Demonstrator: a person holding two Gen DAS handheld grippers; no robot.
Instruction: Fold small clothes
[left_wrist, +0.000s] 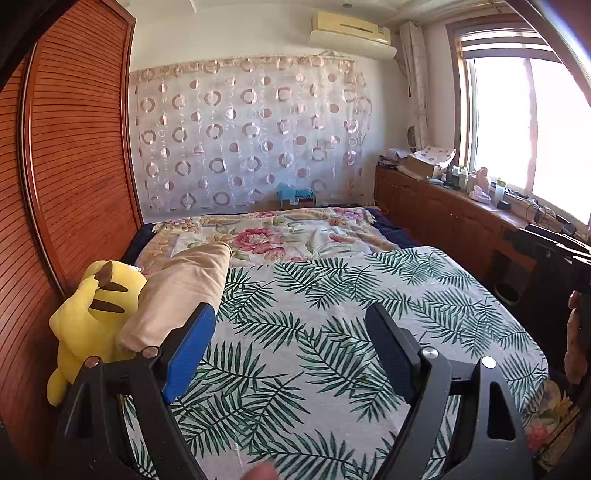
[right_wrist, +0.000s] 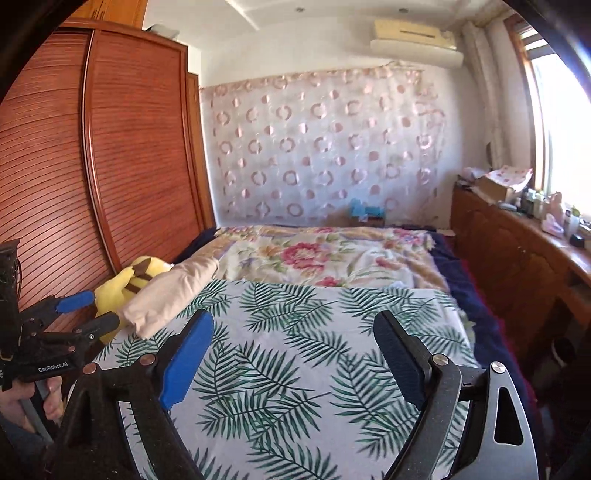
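Left wrist view: the left tongs (left_wrist: 290, 325) are standing wide apart over the leaf-print cloth (left_wrist: 332, 295) covering the bed (left_wrist: 388, 236), with nothing between the blue pads. No small garment is showing on the bed here, so I cannot tell where the clothes are lying. At ten o'clock a beige pillow (left_wrist: 181, 288) and a yellow plush toy (left_wrist: 92, 314) are sitting close by; reaching that way could be snagging the toy rather than clothing. At three o'clock the right tongs (left_wrist: 554, 254) are partly showing, dark against the window glare.

Right wrist view: the right tongs (right_wrist: 293, 334) are likewise gaping and empty above the cloth. At nine o'clock the left tongs (right_wrist: 90, 310) are hanging open near the toy. Nothing foldable is appearing; the risk is closing on the leaf-print cloth itself and dragging it off the bed.
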